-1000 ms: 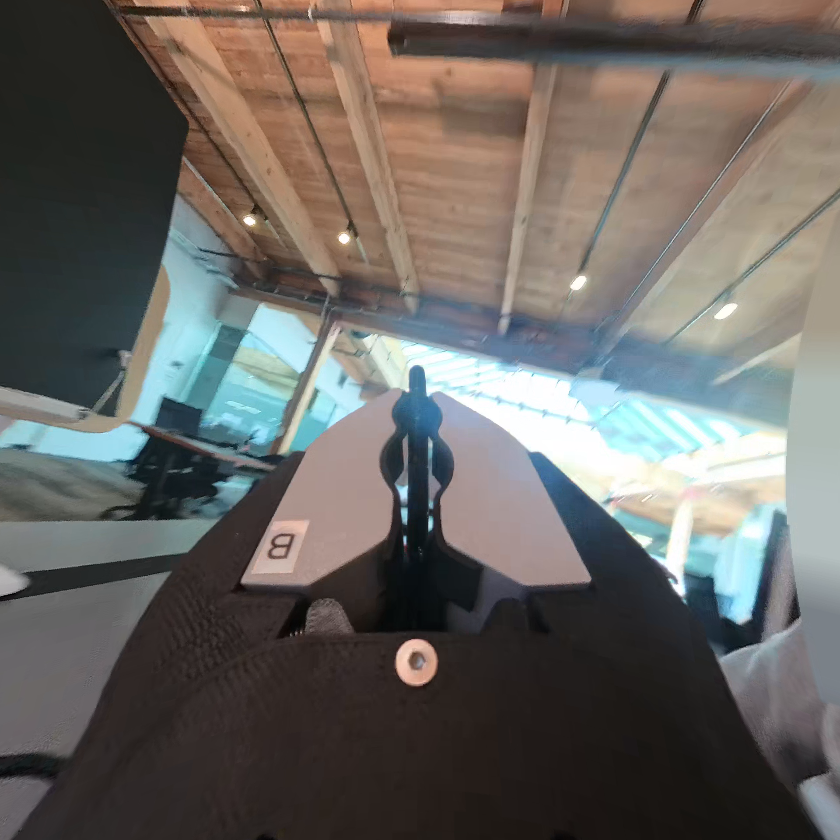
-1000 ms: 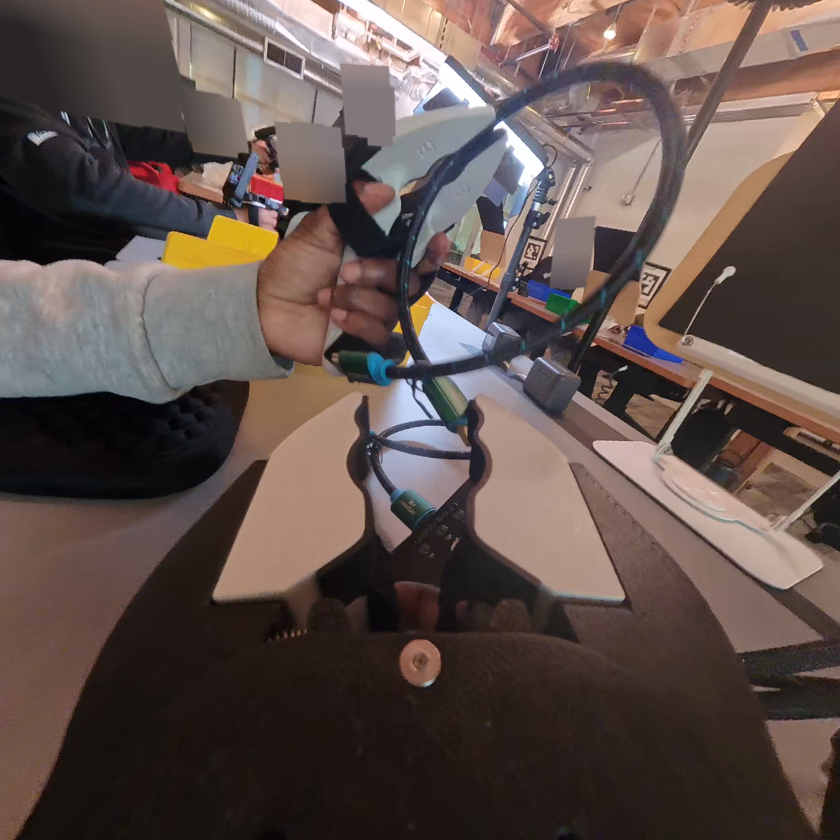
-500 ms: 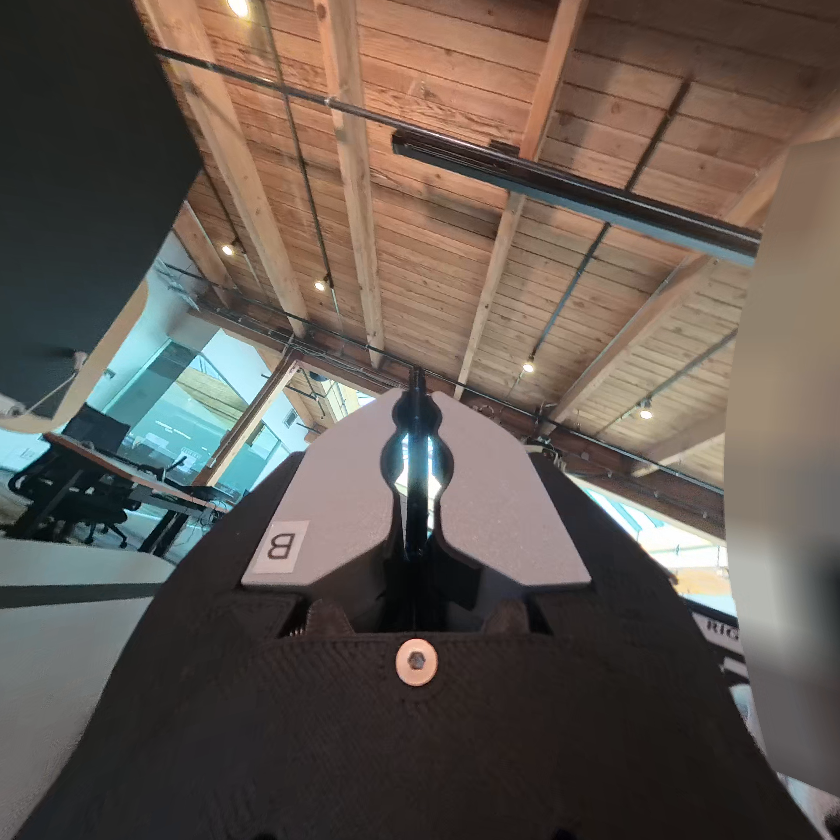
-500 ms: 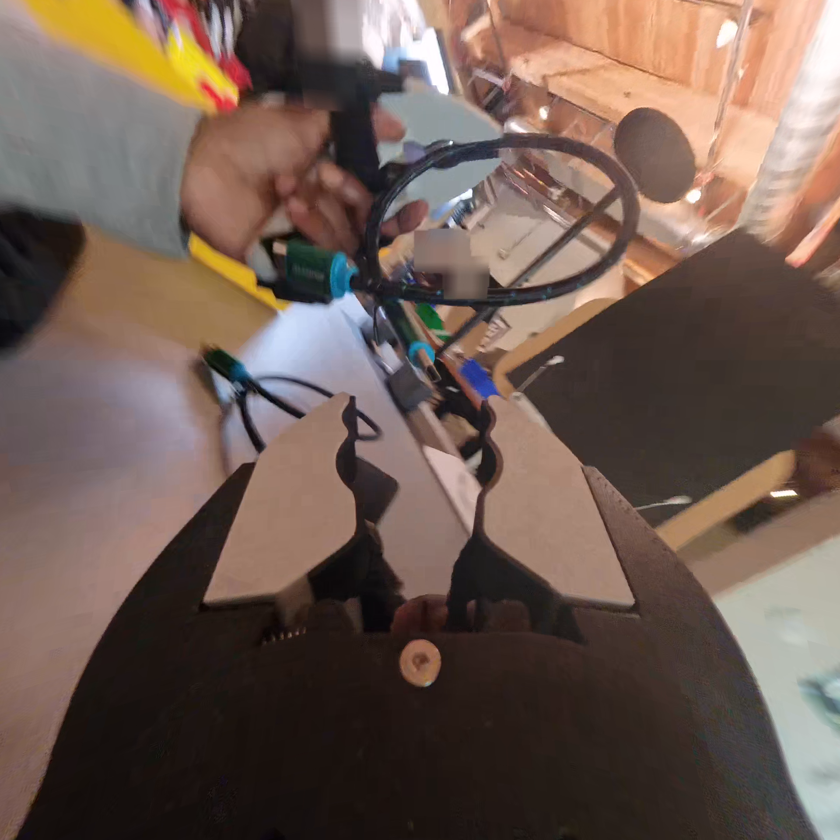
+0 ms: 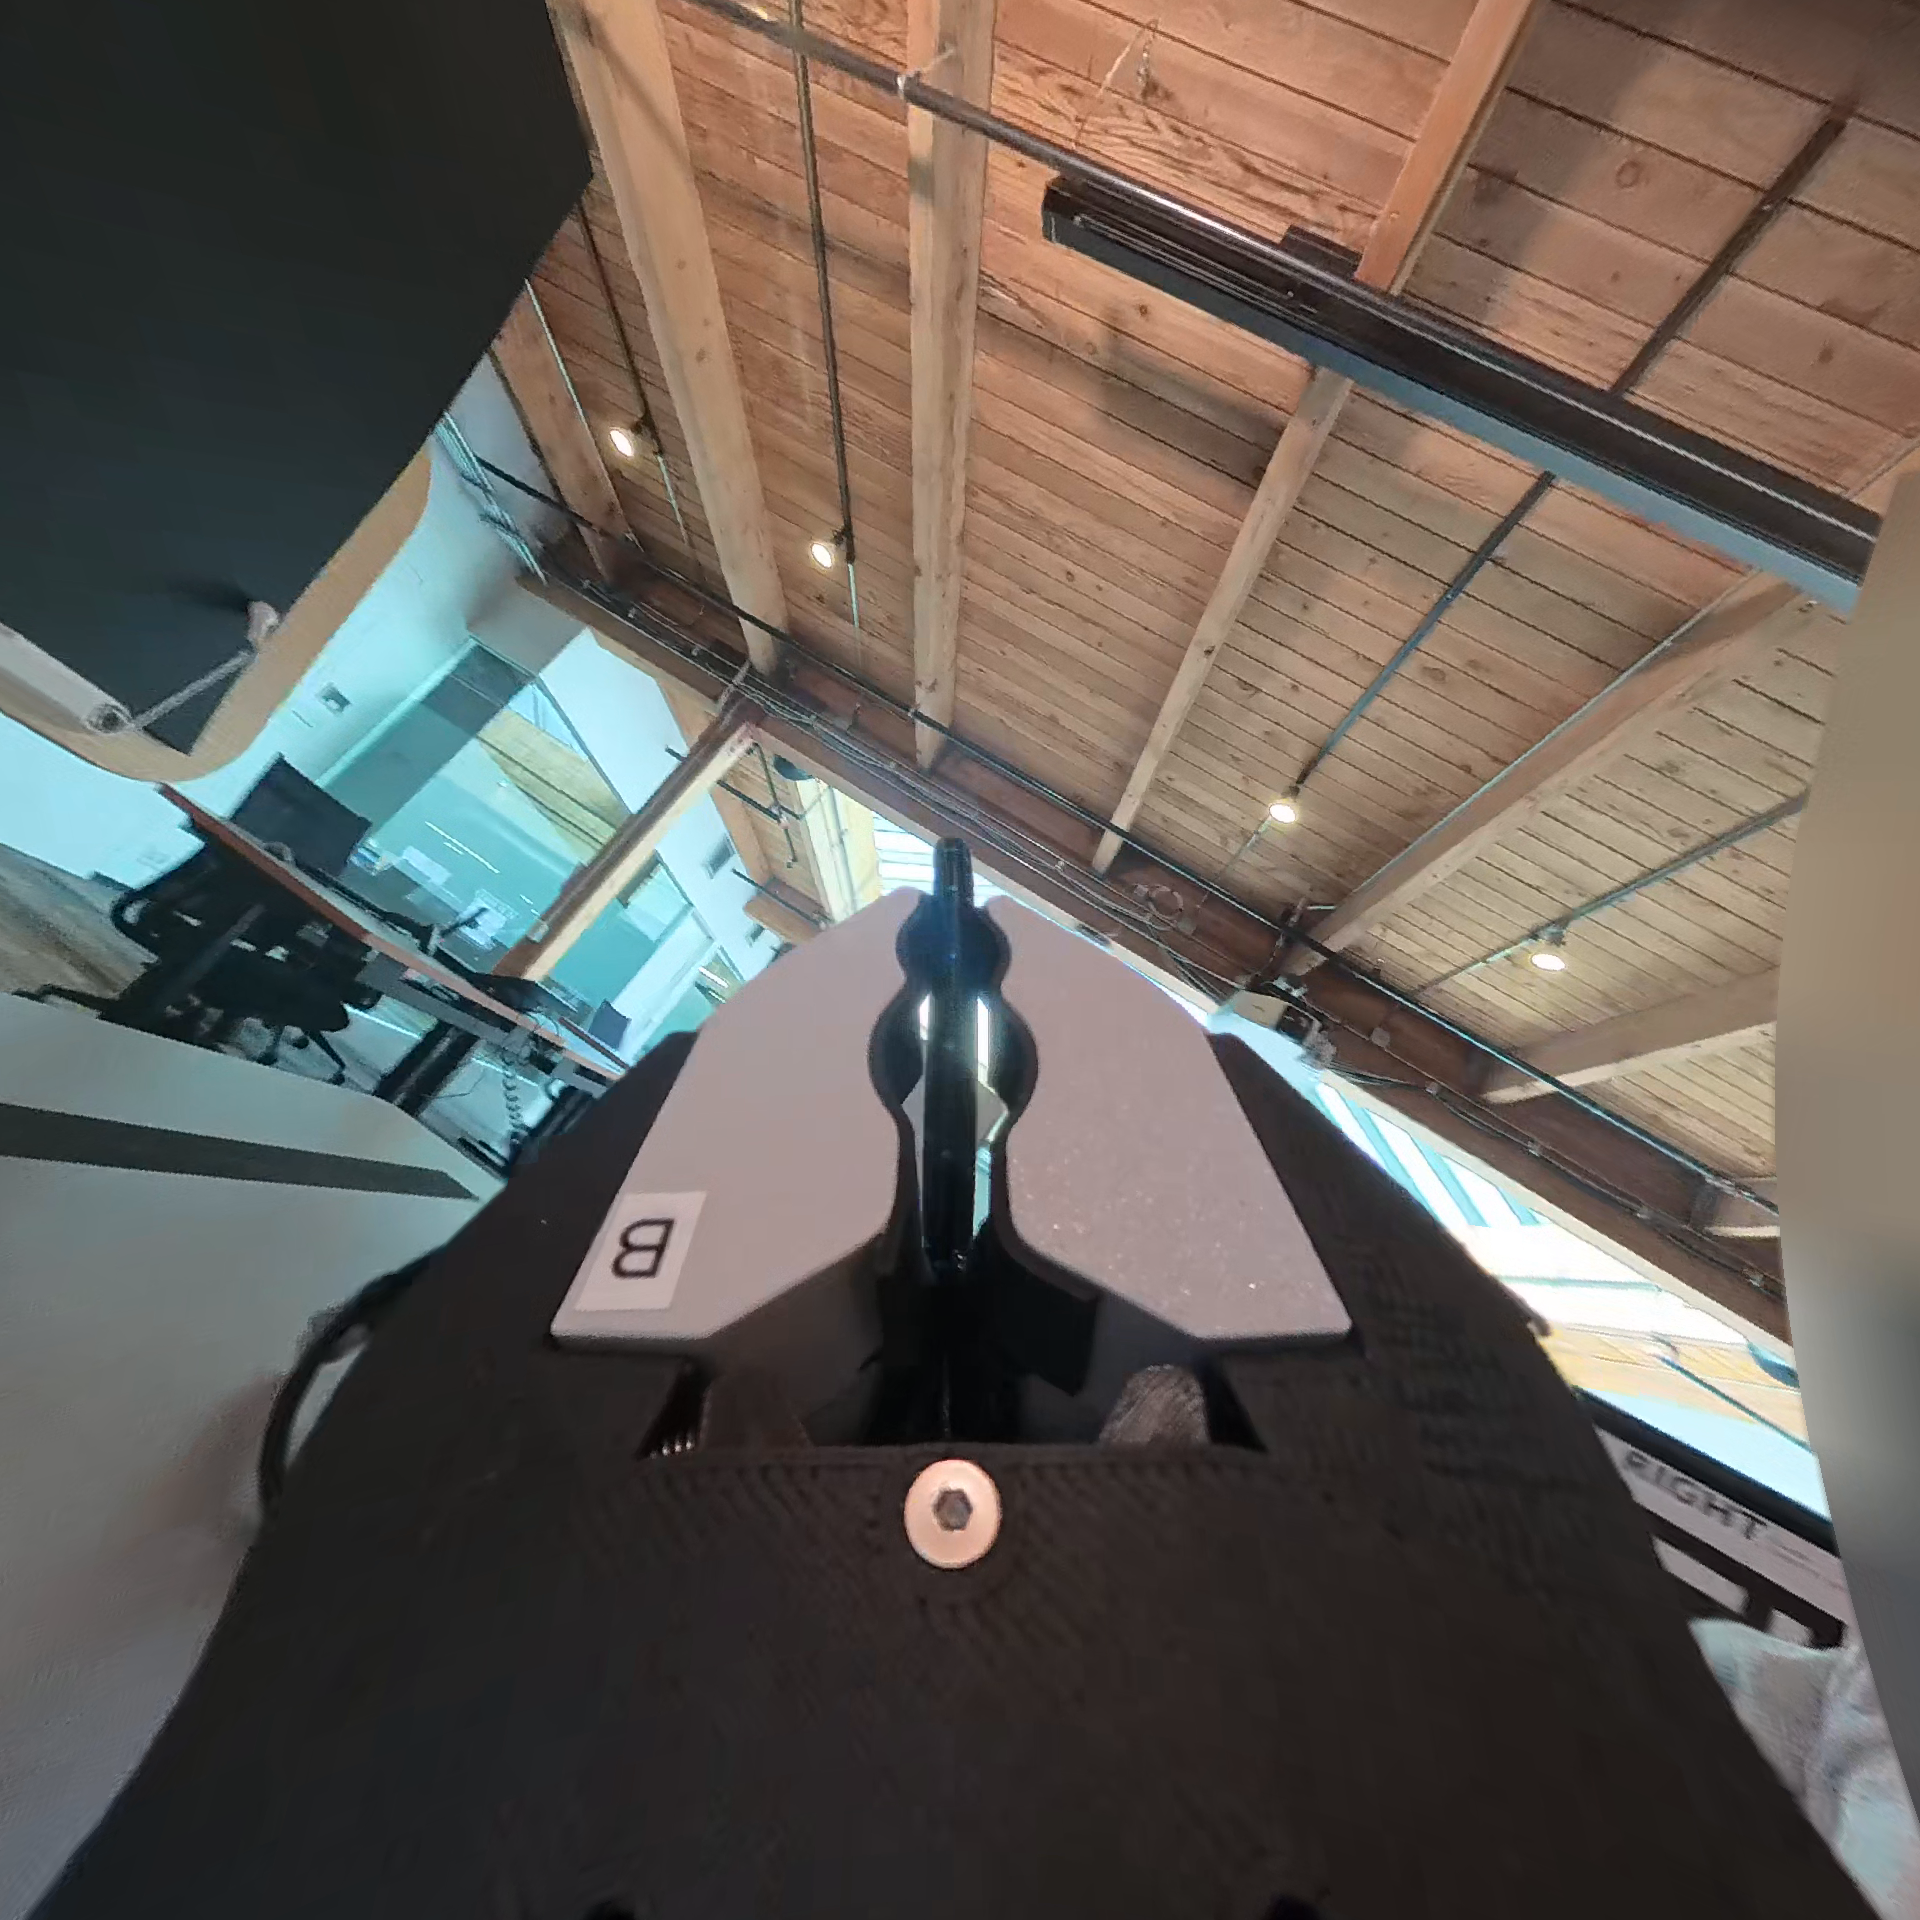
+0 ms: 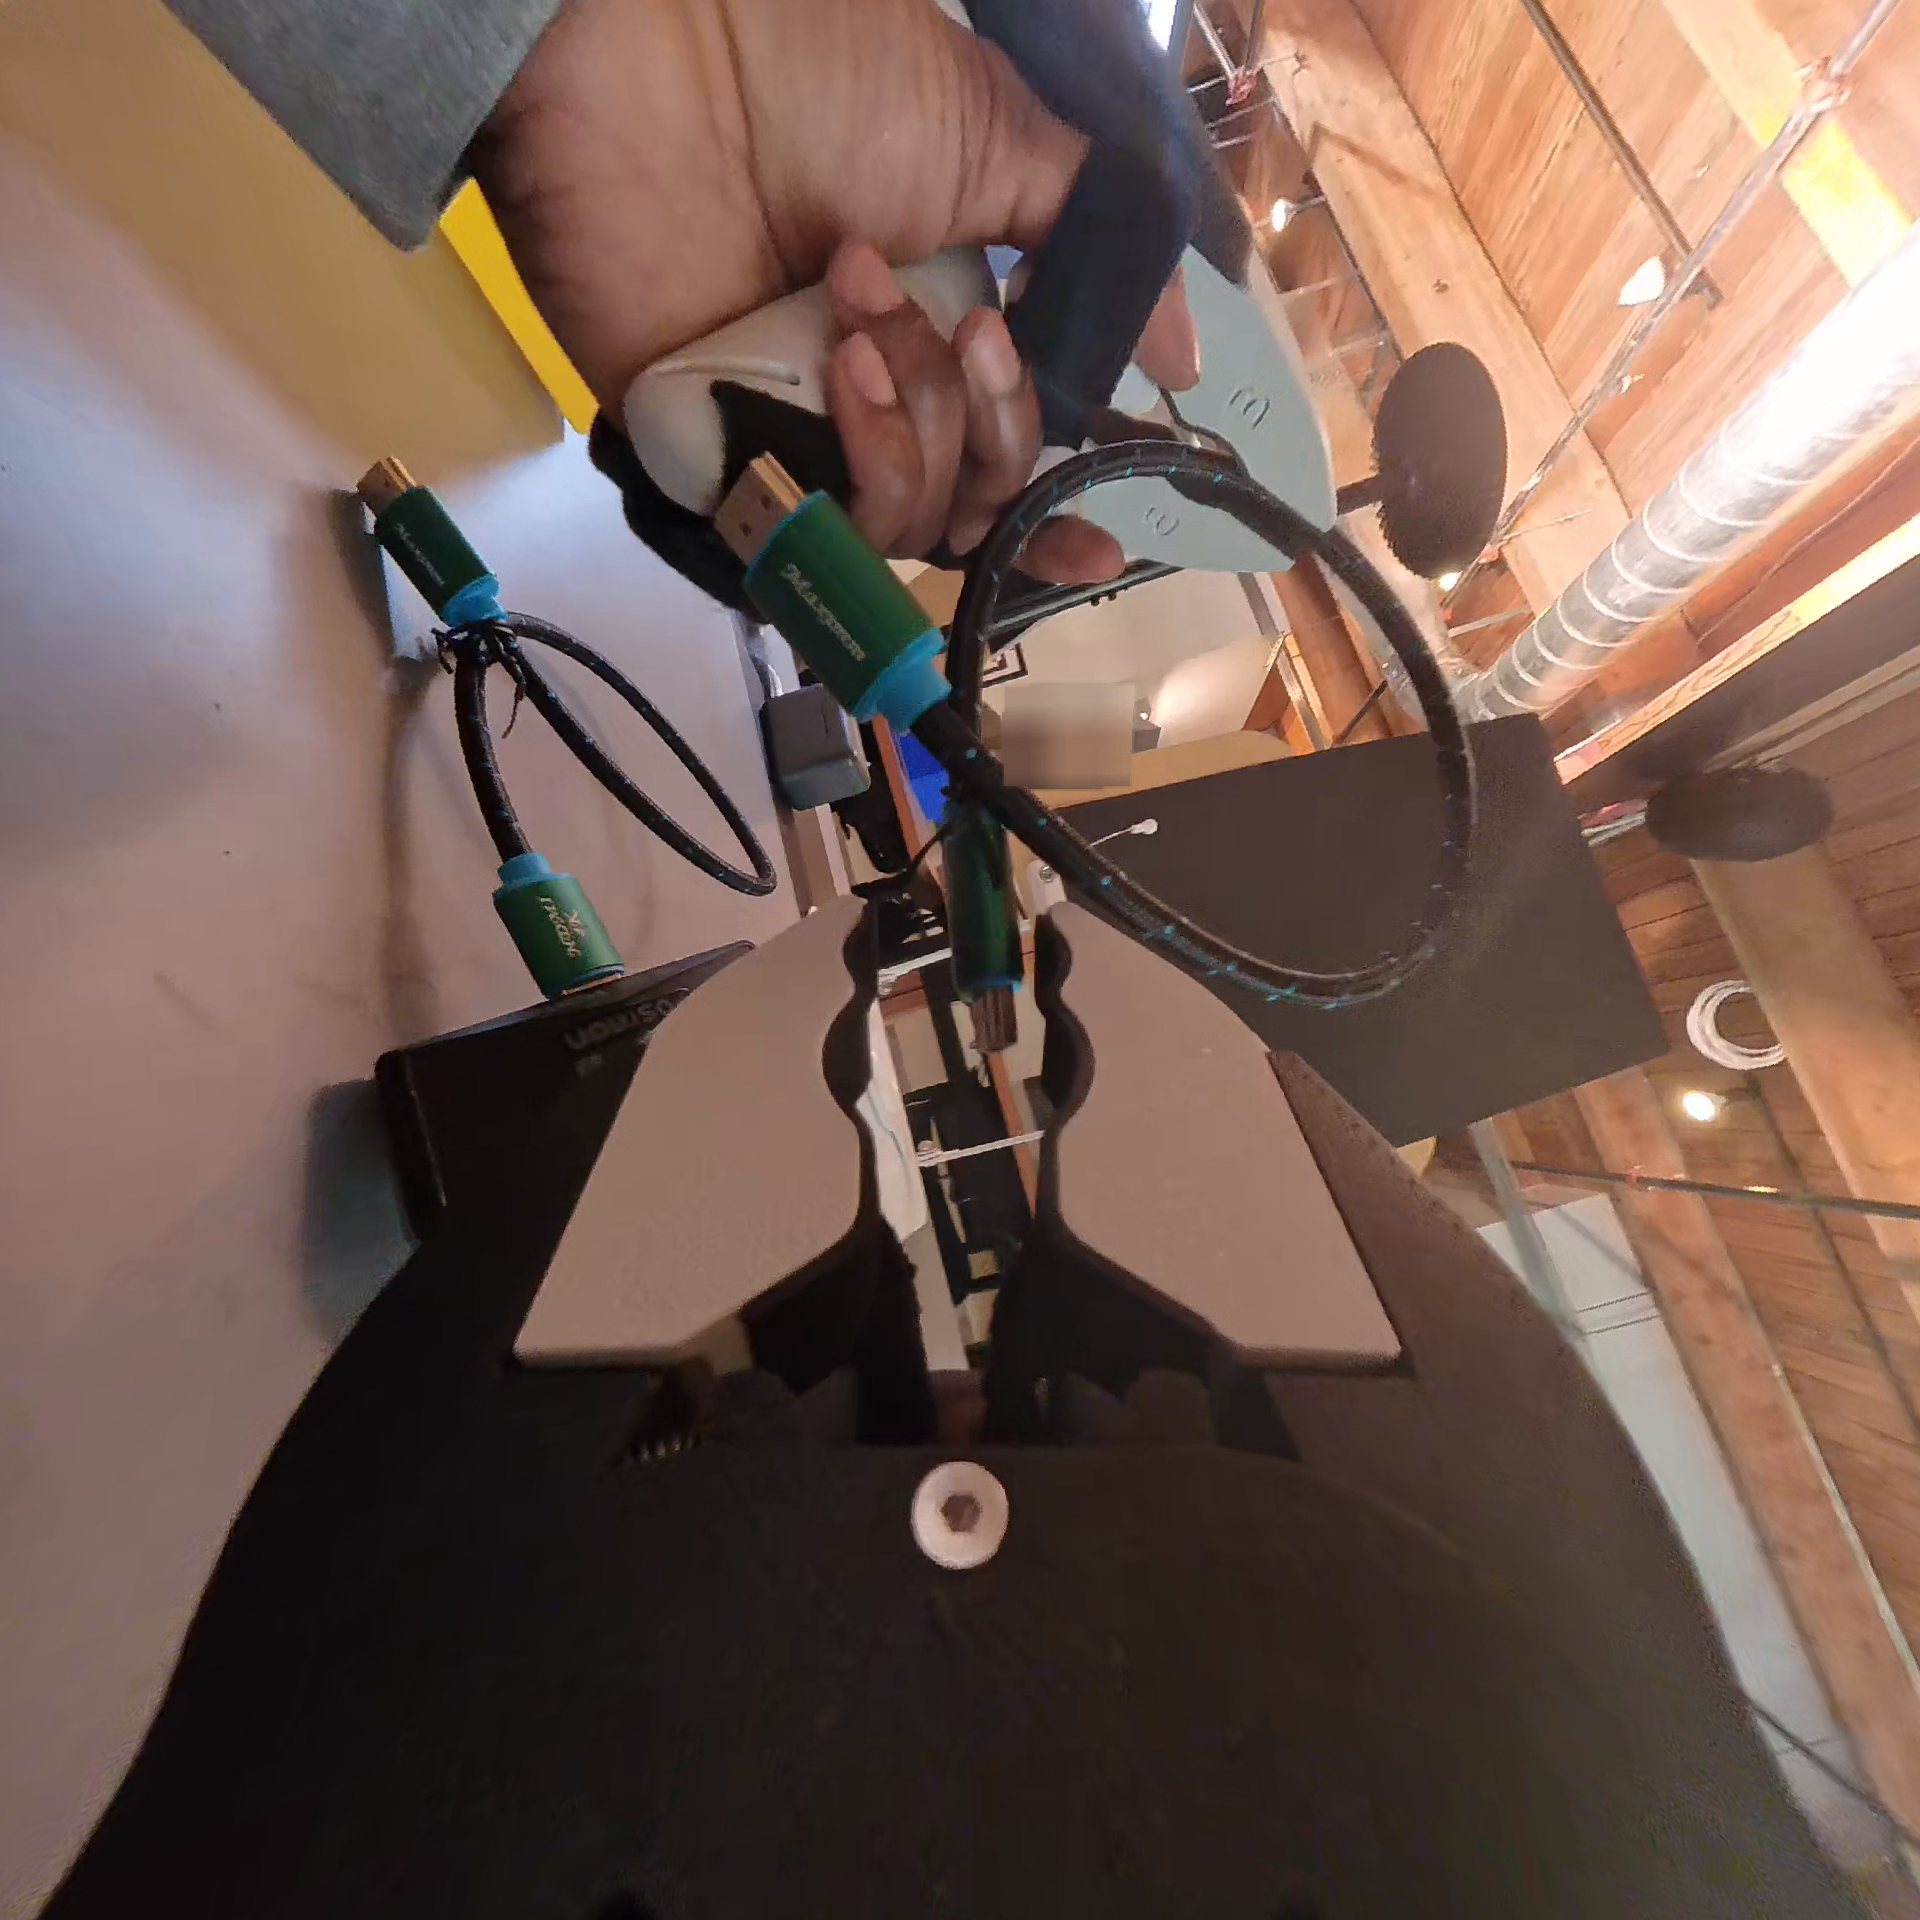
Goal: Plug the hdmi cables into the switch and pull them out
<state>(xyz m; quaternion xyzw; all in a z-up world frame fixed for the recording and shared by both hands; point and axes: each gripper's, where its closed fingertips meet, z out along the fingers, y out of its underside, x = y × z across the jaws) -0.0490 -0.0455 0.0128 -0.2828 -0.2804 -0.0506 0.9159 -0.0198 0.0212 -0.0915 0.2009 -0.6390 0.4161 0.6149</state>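
My left gripper [image 5: 951, 904] points up at the ceiling and is shut on a black braided HDMI cable [image 5: 948, 1049]. In the right wrist view a hand holds that gripper [image 6: 1247, 488] aloft, with the cable looped [image 6: 1455, 727] below it. One green plug [image 6: 842, 613] sticks out by the hand. The other green plug [image 6: 982, 925] dangles in line with the gap of my open right gripper [image 6: 951, 925], untouched. A second HDMI cable [image 6: 623, 748] lies on the table, one plug [image 6: 556, 925] in the black switch [image 6: 499, 1070], the other plug [image 6: 421, 540] free.
The right wrist view is rolled, so the grey table [image 6: 156, 831] runs up the left side. A yellow bin [image 6: 499, 301] and a small grey box [image 6: 821, 748] stand beyond the switch. A black panel [image 6: 1351, 914] stands to the right.
The right gripper has rolled sideways and come up close under the hanging plug, staying open. The left gripper keeps its hold on the cable and has tilted slightly.
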